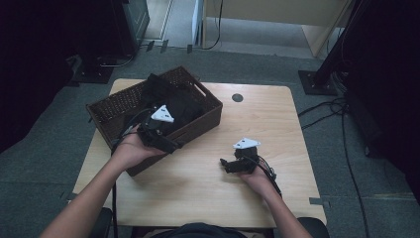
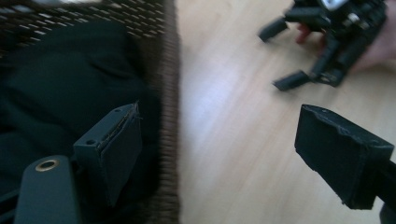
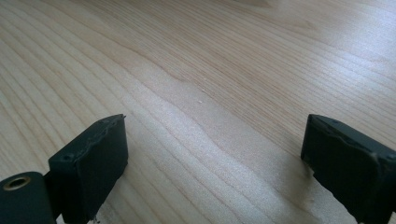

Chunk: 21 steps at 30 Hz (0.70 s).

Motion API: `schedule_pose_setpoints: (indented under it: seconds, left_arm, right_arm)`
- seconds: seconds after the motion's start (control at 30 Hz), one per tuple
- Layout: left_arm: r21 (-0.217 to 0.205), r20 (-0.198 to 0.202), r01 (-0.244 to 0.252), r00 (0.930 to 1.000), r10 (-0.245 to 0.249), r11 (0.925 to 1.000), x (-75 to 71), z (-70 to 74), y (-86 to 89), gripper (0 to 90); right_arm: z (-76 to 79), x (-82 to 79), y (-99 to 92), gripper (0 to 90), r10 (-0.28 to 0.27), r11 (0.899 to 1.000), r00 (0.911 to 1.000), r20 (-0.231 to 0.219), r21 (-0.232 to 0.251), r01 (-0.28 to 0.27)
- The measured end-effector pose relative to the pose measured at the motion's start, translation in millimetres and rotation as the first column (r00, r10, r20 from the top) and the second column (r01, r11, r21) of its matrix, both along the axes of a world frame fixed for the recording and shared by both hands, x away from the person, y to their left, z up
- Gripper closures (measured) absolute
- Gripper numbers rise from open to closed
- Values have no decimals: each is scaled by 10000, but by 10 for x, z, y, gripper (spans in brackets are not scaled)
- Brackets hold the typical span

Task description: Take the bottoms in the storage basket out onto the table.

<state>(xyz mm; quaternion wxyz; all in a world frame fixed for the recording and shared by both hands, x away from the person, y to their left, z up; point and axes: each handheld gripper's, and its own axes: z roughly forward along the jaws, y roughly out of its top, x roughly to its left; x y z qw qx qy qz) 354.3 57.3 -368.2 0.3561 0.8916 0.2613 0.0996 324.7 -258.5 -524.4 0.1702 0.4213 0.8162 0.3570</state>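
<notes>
Black garment (image 1: 171, 101), heaped in wicker basket (image 1: 106, 106) at ten o'clock on wooden table (image 1: 277, 129). Judged soft, light, limp; likely to sag and drag when lifted, so best pinched at a raised fold near the top of the heap, clear of the weave. Left gripper (image 1: 171, 145) at basket's near rim, jaws spread, one over the cloth, one over the table, holding nothing. Right gripper (image 1: 224, 165) at five o'clock on bare wood, jaws wide apart, empty.
</notes>
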Motion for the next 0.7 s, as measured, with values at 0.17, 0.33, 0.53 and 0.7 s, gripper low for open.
schedule_pose_setpoints:
  seconds: [0.17, 0.33, 0.53, 0.7]
  left_arm:
    - [187, 229, -451, 9987, 447, 9988, 148, 68, 137, 145]
    - [624, 339, -848, 9960, 828, 9944, 343, 45, 289, 144]
    - [463, -45, -1074, 9942, 1078, 9931, 605, -42, 390, 144]
    - [623, -305, -1316, 9906, 1337, 9893, 812, -248, 389, 137]
  right_arm:
    - [2, -2, 5, 72, 63, 10000, 10000, -29, -7, -63]
    - [0, -1, 20, 71, 223, 9997, 9997, -42, 15, -223]
    - [3, 17, 47, 70, 384, 9993, 9993, -27, -33, -384]
    - [3, 25, 69, 67, 405, 9992, 9992, -40, -23, -405]
